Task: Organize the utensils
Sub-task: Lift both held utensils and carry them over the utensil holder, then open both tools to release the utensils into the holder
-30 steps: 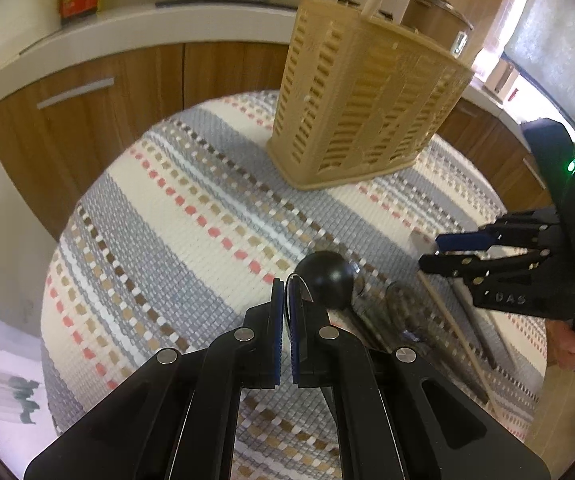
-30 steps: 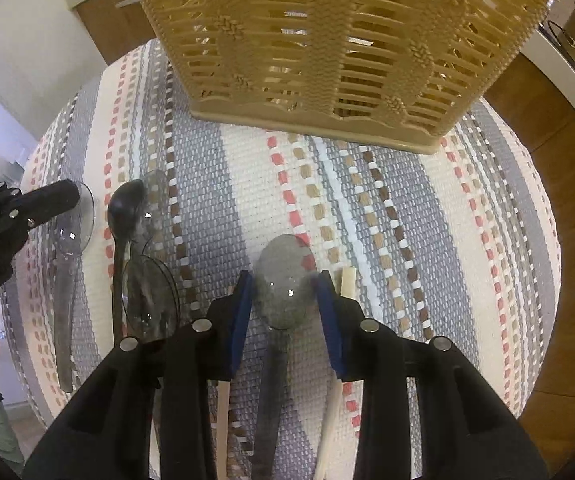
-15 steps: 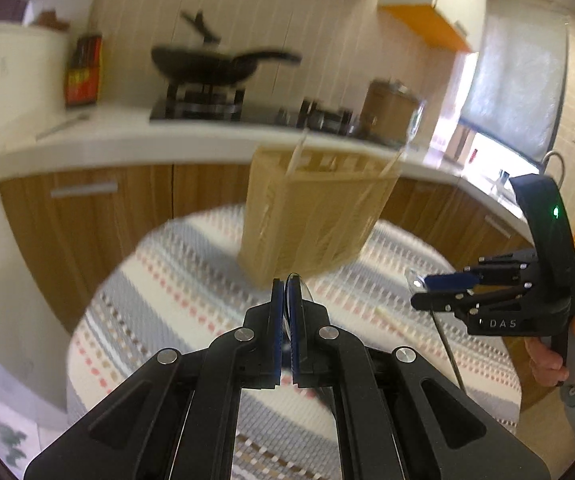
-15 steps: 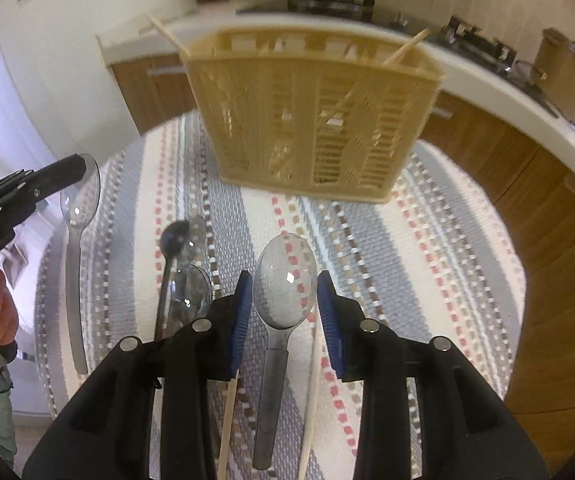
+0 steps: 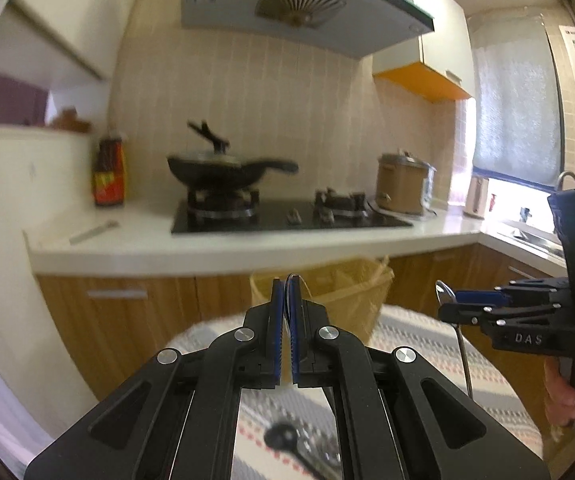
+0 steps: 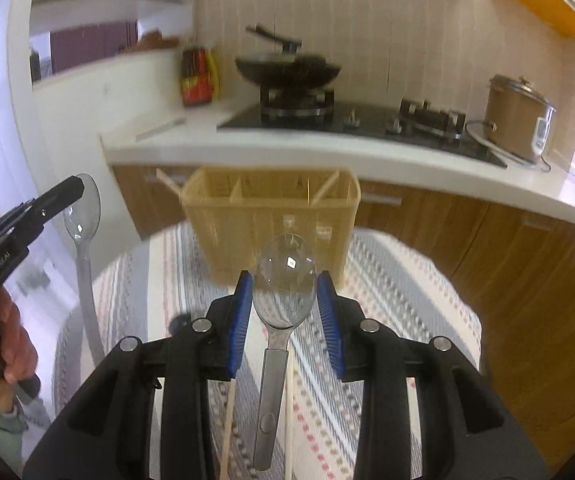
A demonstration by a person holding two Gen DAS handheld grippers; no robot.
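Observation:
My left gripper is shut on the bowl of a clear plastic spoon, seen edge-on between the pads. From the right wrist view this spoon hangs handle-down from the left gripper. My right gripper is shut on the bowl of a second clear spoon, whose grey handle hangs down. The left wrist view shows the right gripper and its spoon. Both grippers are held above the table, short of the tan slatted utensil basket, which has dividers and chopsticks standing in it.
The round table has a striped woven cloth. A black spoon and loose chopsticks lie on it. Behind it are a counter with a wok, a cooker and a sauce bottle.
Both grippers have risen off the table and tilted up, each carrying its clear spoon. The basket now sits lower and farther off in both views.

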